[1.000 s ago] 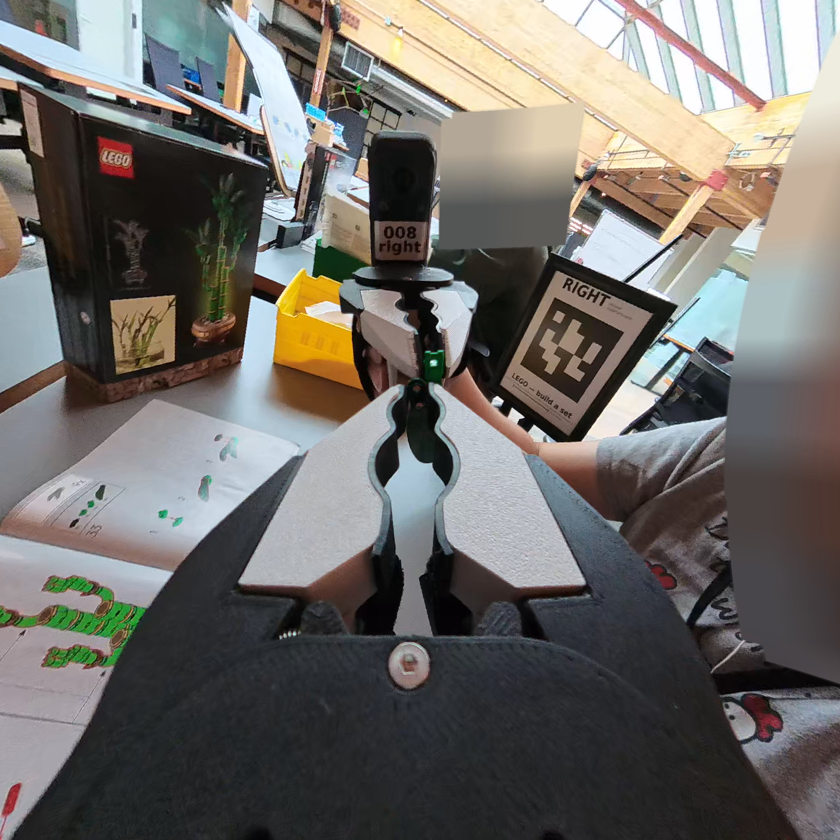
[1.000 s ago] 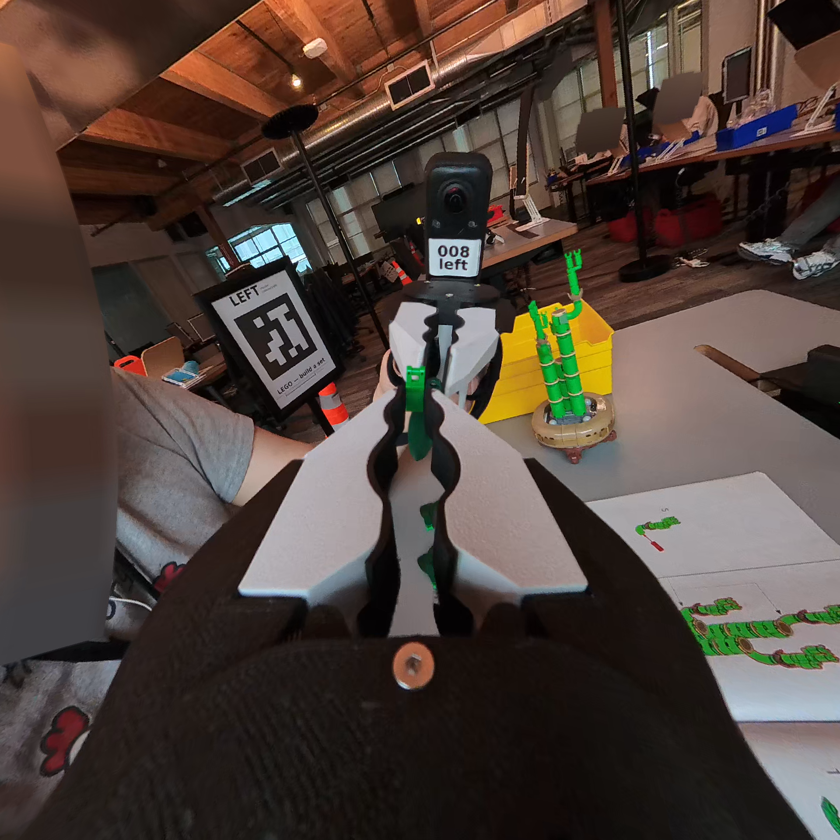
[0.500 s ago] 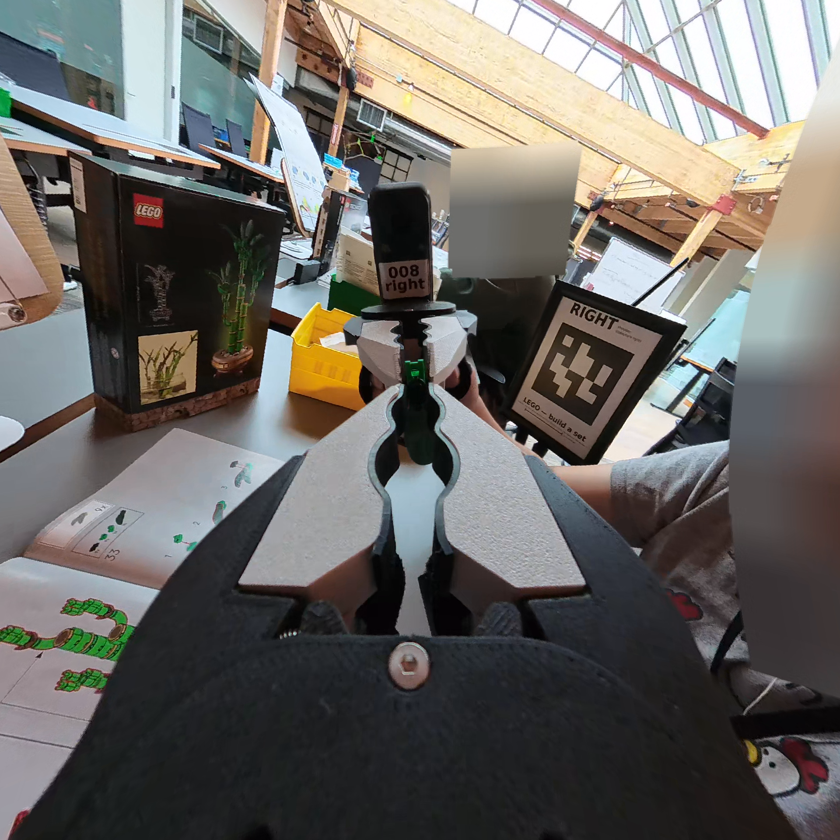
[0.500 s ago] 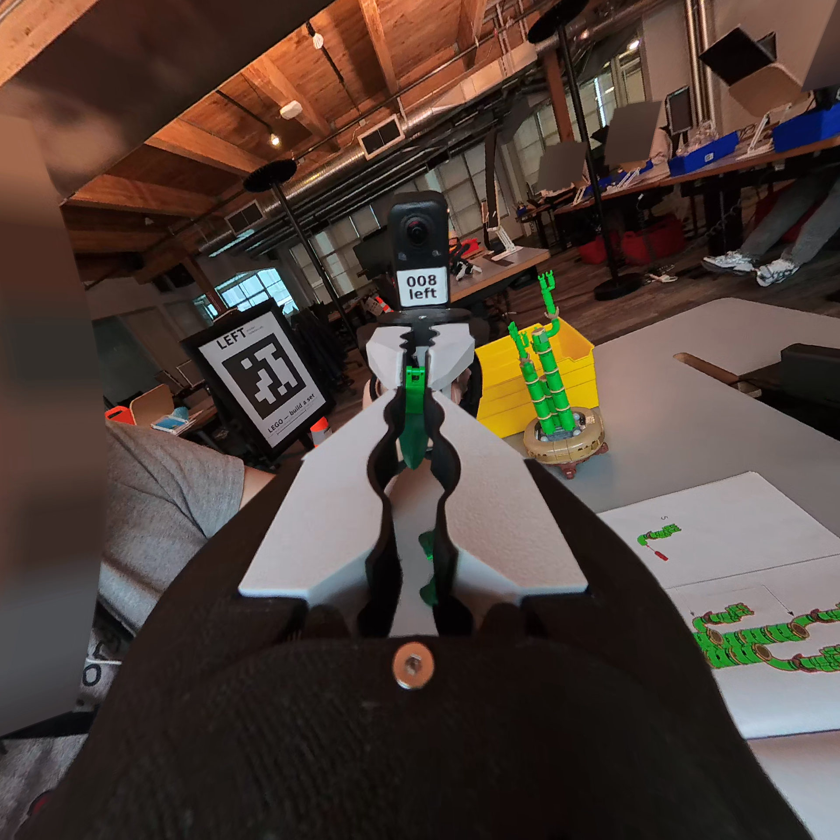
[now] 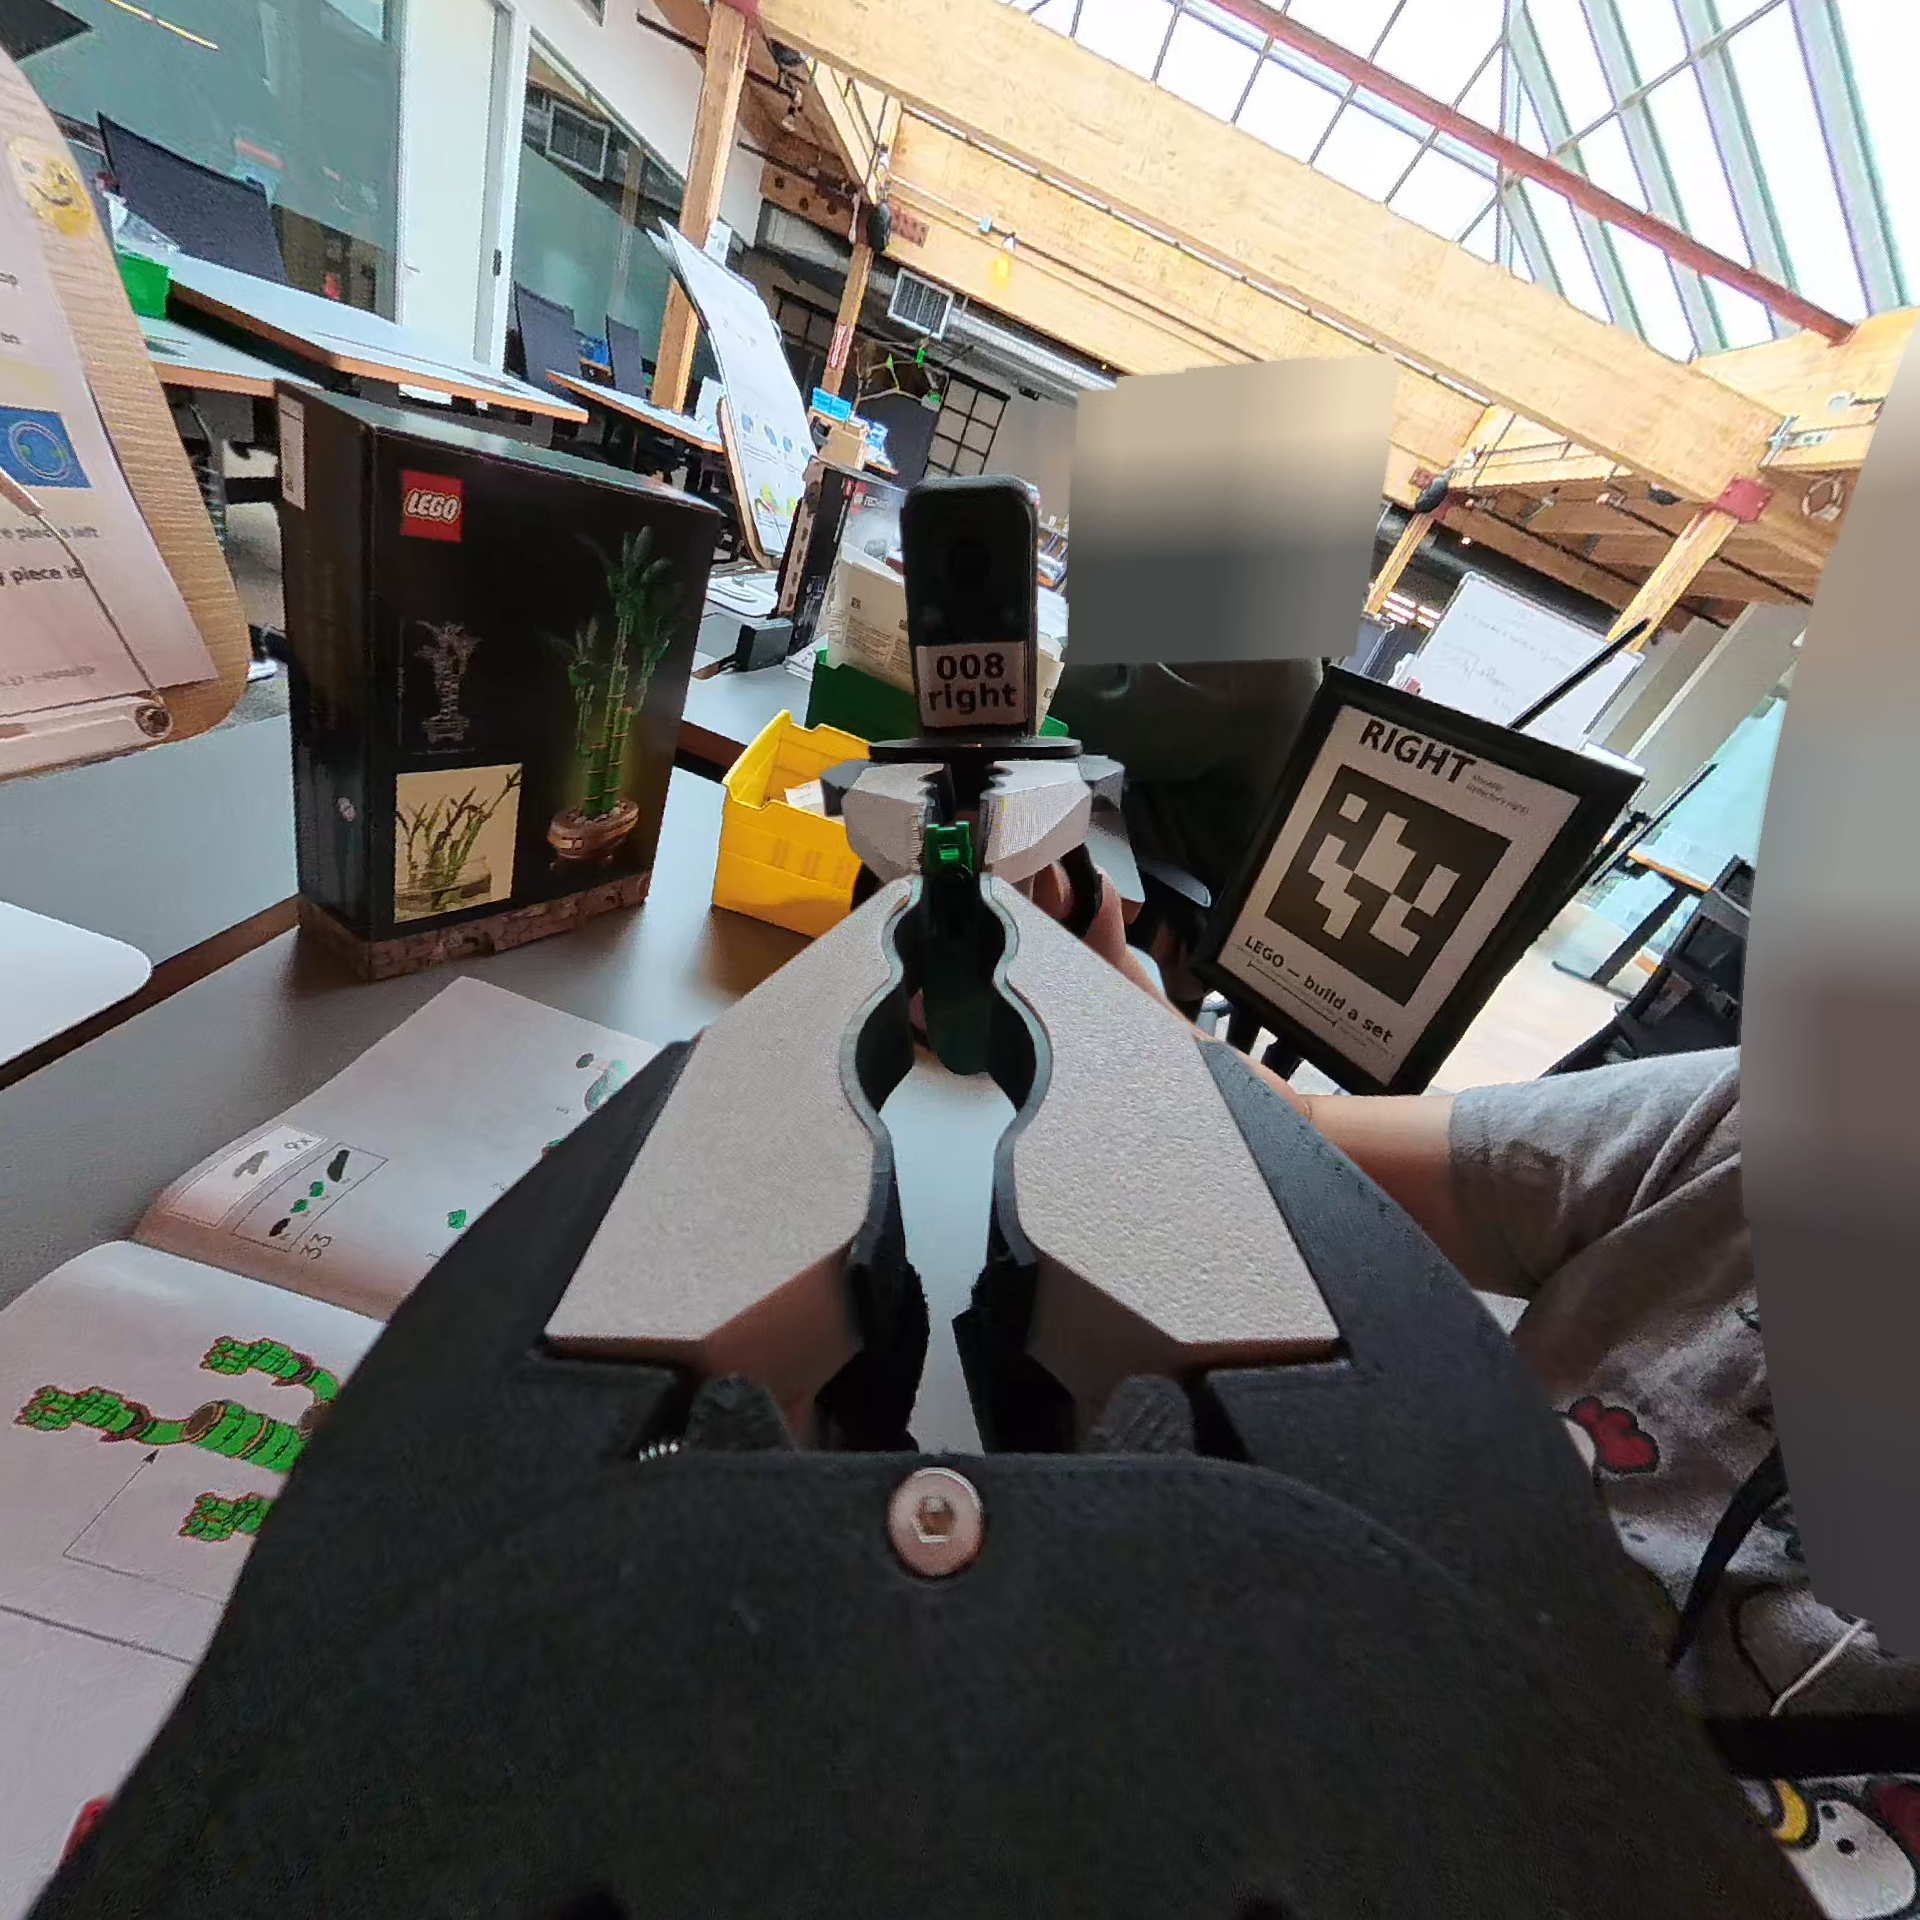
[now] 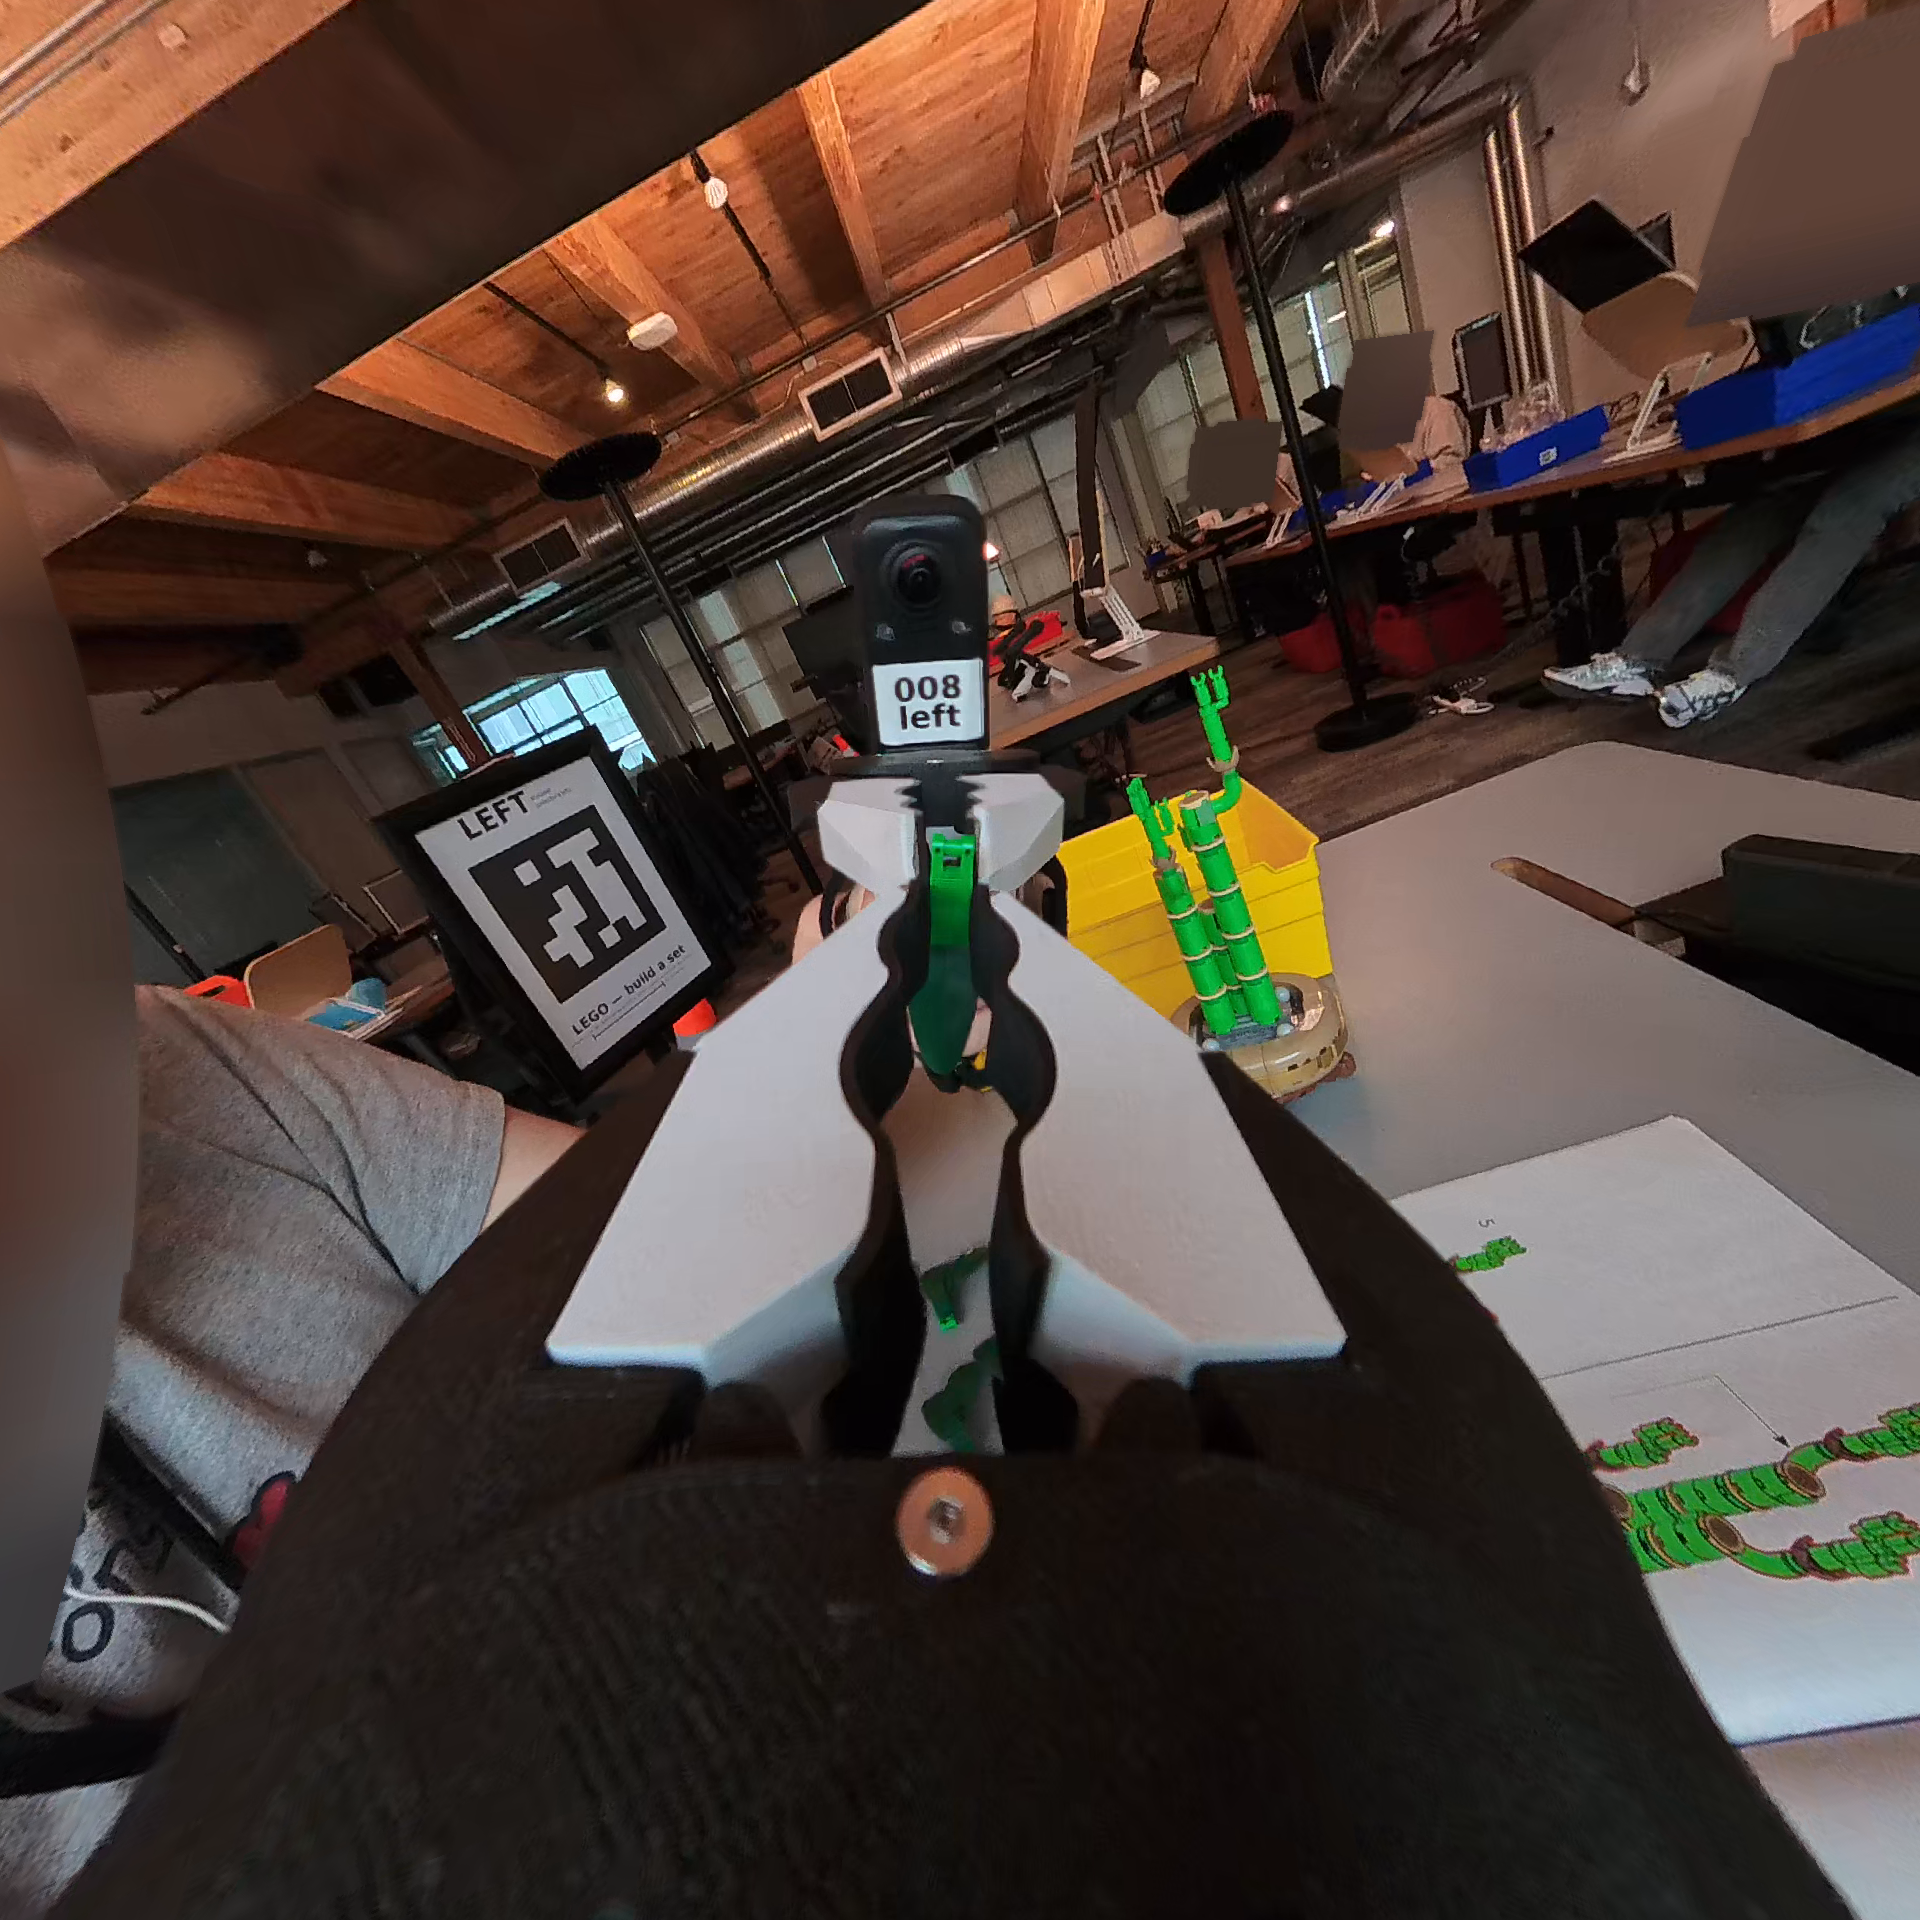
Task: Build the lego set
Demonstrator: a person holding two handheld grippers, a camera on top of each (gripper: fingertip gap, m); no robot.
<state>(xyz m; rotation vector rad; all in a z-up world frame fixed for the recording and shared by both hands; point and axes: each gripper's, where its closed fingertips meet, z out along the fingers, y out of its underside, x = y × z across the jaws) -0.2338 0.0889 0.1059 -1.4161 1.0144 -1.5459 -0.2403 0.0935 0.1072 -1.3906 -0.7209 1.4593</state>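
Observation:
My left gripper (image 5: 951,909) is shut on a dark green leaf piece (image 5: 954,997), held in the air above the table. My right gripper (image 6: 943,899) is shut on a bright green leaf piece (image 6: 943,914). The two grippers face each other tip to tip: the right gripper (image 5: 948,826) shows opposite in the left wrist view, and the left gripper (image 6: 940,821) in the right wrist view. The two pieces touch; I cannot tell whether they are joined. The partly built bamboo model (image 6: 1221,935) stands on its round tan base (image 6: 1288,1044) on the table.
A set box (image 5: 488,675) and a yellow bin (image 5: 779,862) stand at the back. The open instruction booklet (image 5: 364,1153) lies on the table. Loose green pieces (image 6: 951,1288) lie below my right gripper. A framed marker sign (image 5: 1382,883) stands near the person's arm (image 5: 1371,1127). My left and right fingertips are right by each other.
Both grippers stay shut and tip to tip. Both views have swung: the set box sits nearer the middle of the left view, and the bamboo model has shifted right in the right view.

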